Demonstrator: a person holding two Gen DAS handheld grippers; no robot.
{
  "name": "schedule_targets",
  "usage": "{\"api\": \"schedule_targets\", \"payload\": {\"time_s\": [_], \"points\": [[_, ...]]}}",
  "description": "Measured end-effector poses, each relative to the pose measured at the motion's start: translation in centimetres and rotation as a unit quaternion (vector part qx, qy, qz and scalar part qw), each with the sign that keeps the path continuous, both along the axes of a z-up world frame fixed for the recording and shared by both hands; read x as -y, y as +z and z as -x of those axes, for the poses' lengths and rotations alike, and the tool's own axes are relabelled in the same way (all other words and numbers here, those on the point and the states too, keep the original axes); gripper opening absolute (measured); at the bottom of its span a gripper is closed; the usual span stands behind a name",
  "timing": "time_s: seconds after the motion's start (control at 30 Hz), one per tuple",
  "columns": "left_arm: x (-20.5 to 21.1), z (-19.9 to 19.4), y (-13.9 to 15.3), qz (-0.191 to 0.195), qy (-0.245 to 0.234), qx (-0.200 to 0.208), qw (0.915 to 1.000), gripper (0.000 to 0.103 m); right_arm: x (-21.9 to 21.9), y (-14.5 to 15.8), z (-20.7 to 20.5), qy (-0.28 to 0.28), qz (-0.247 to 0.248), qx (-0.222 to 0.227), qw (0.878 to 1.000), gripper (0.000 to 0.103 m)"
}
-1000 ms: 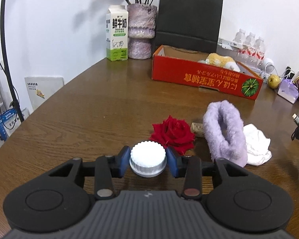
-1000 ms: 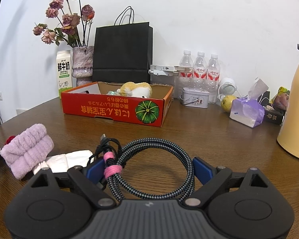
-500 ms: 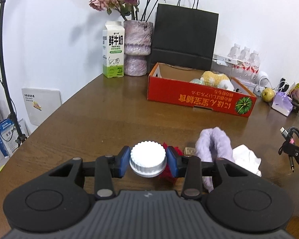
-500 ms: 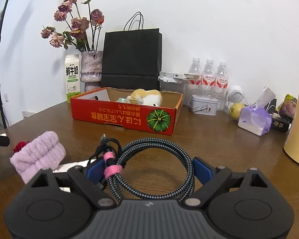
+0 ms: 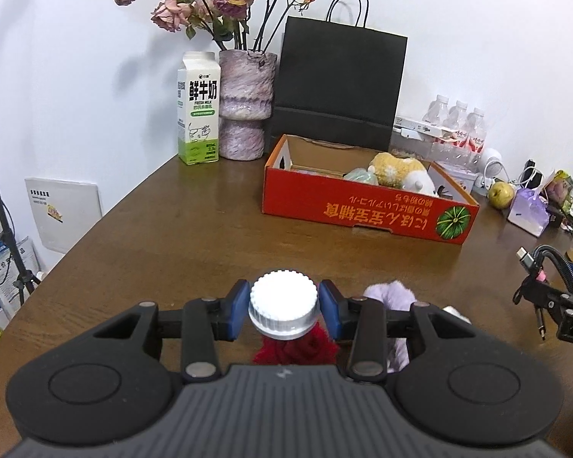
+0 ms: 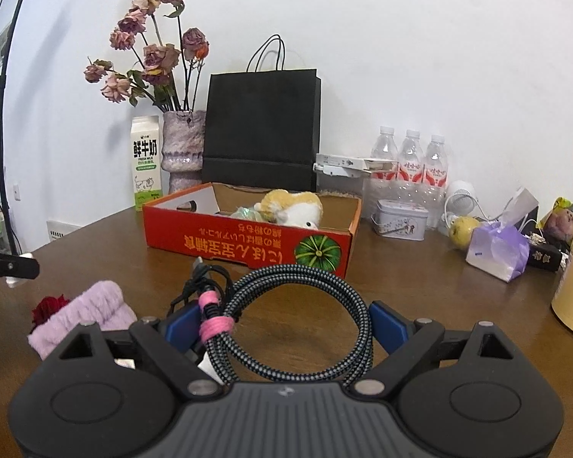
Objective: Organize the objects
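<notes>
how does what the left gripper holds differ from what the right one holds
The left gripper clamps a white ridged bottle cap: small, rigid, round. The right gripper holds a coiled braided cable: grey-black, flexible, wider, bound with a pink tie. Both are held above the table.

Milk carton (image 5: 198, 108) reads "鲜牛奶", "FRESH MILK"; box txt upside-down

White cap (image 5: 284, 302), perhaps grey-checked cable (image 6: 305, 316).

The left gripper (image 5: 284, 309) holds a white ribbed cap (image 5: 284, 304) pinched between its blue pads, while the right gripper (image 6: 286, 322) has its fingers spread wide, a coiled braided cable (image 6: 286, 320) clasped between them.
</notes>
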State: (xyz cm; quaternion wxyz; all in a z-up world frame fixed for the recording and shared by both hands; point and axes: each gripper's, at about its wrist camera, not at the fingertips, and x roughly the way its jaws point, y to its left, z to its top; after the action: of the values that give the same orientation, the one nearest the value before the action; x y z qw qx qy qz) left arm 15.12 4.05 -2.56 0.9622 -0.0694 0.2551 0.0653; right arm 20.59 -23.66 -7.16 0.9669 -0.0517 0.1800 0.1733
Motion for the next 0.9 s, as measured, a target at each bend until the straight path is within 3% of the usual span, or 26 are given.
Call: {"api": "schedule_targets", "payload": {"time_s": [0.9], "points": [[0.8,-8.0,3.0,0.012,-0.035,0.014,0.9992,0.041,-4.3,3.0,-5.1,0.022,-0.016,0.002,1.0,0.092]]}}
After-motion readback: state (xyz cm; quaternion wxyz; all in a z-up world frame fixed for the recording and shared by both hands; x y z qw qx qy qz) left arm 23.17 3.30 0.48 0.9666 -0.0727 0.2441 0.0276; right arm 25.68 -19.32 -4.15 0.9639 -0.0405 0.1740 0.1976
